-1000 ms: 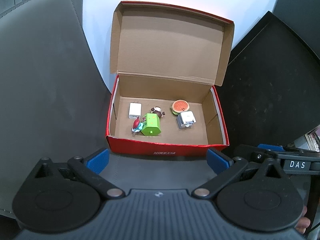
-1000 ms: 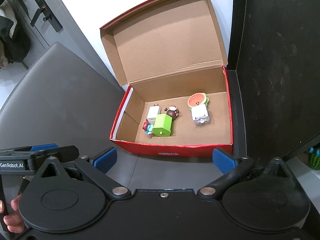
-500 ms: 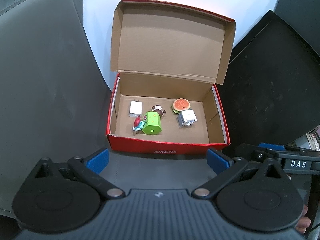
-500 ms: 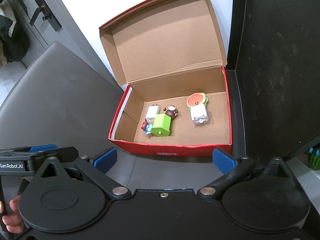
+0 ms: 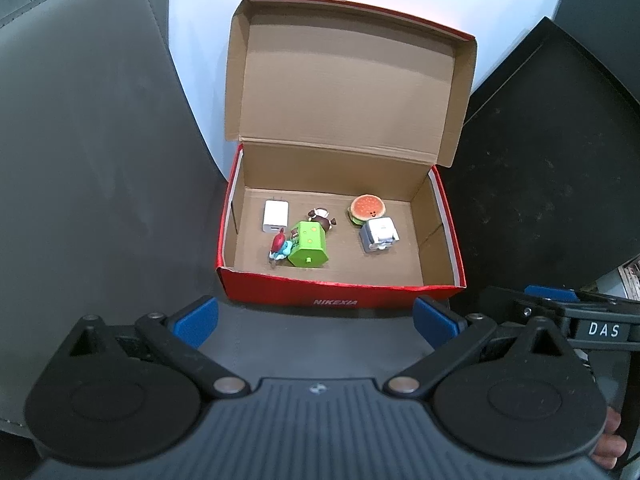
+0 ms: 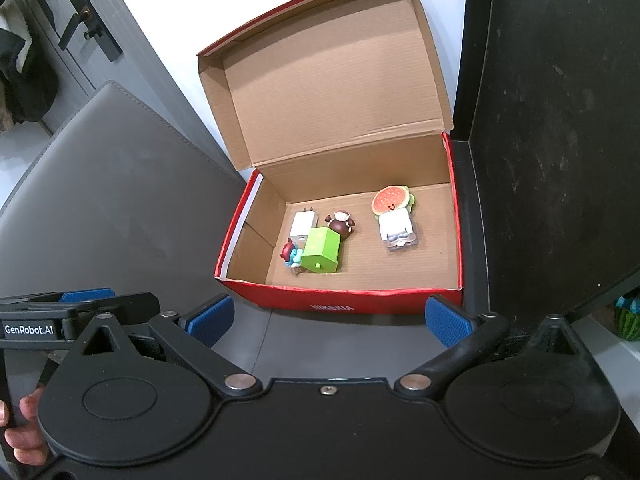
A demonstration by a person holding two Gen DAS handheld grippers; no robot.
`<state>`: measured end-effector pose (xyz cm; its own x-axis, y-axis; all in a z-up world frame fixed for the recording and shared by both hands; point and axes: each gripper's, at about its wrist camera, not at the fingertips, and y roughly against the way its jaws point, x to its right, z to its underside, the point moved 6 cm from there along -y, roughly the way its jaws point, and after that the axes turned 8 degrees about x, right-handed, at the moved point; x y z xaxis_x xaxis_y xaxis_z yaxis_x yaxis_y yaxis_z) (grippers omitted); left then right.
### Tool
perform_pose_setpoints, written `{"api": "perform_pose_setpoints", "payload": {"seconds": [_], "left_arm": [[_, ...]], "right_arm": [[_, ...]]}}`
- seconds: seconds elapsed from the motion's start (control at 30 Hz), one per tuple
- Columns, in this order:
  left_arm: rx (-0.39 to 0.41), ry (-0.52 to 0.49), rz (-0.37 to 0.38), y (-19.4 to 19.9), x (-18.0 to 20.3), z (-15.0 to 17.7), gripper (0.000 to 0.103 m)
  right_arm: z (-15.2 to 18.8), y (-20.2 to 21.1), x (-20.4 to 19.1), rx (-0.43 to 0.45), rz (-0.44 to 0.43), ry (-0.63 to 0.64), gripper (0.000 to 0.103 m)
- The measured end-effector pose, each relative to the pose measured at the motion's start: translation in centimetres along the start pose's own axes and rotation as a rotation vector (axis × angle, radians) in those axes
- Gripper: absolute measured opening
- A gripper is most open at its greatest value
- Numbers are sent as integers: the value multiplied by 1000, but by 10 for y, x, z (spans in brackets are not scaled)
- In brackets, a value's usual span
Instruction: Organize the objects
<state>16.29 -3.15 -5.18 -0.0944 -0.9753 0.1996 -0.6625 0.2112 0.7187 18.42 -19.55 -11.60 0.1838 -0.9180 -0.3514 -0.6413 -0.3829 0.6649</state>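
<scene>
An open red shoebox (image 5: 340,294) (image 6: 340,300) with its lid up stands on a grey surface. Inside lie a white charger (image 5: 275,216) (image 6: 303,224), a green block toy (image 5: 309,244) (image 6: 322,251), a small red-and-blue figure (image 5: 280,246) (image 6: 291,254), a brown figure (image 5: 322,217) (image 6: 340,222) and a burger-headed white figure (image 5: 372,222) (image 6: 394,218). My left gripper (image 5: 316,320) and right gripper (image 6: 328,320) both hang open just in front of the box, holding nothing.
A grey padded surface (image 5: 92,140) (image 6: 112,200) spreads to the left. Dark panels (image 5: 552,160) (image 6: 560,120) rise on the right. A door with a black handle (image 6: 86,26) stands at the far left. A watermelon-like thing (image 6: 628,320) peeks out at the right edge.
Both grippers have drifted back slightly from the box; the things inside have not moved. Both stay open.
</scene>
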Motion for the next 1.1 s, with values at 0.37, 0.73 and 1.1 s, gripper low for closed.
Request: {"api": "perform_pose_setpoints", "payload": {"seconds": [0.37,0.73,1.1], "left_arm": [[2,0,-7,0,0,0,103],[0,1,-12,1,1,0,103],[-2,2,-14,0,0,0,103]], "right_arm": [[0,-1,-1,-2,9,0,103],[2,0,0,3,13,1,103],[1,0,1,3,15,1,103]]}}
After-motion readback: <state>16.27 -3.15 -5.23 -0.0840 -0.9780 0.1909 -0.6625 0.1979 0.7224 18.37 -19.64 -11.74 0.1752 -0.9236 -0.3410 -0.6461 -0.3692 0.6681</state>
